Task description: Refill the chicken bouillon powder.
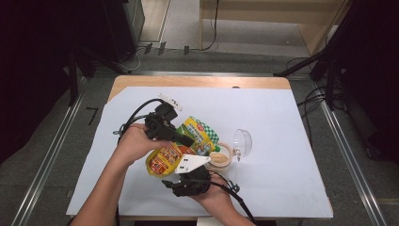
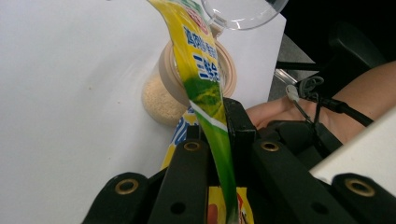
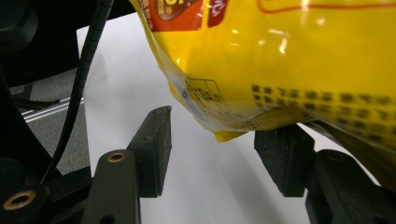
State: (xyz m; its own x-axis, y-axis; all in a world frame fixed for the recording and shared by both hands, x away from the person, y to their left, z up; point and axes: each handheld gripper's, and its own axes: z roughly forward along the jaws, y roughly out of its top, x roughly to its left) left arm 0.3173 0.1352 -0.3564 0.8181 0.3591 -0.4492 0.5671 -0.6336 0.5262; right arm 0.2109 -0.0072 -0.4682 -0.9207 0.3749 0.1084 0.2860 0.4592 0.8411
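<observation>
The yellow pouch (image 3: 289,60) runs off the right gripper view's top and right edges, its small print blurred. In the high view, the pouch hides part of the jar (image 1: 220,160), and the right tool's (image 1: 181,182) fingertips are indistinct.

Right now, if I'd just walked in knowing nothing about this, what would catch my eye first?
Probably the bright yellow-and-green pouch held above the middle of the white-covered table, pinched in the left gripper. Just right of it stands a small open jar of pale grains, its clear lid flipped up. The right gripper waits open under the pouch's lower corner.
</observation>
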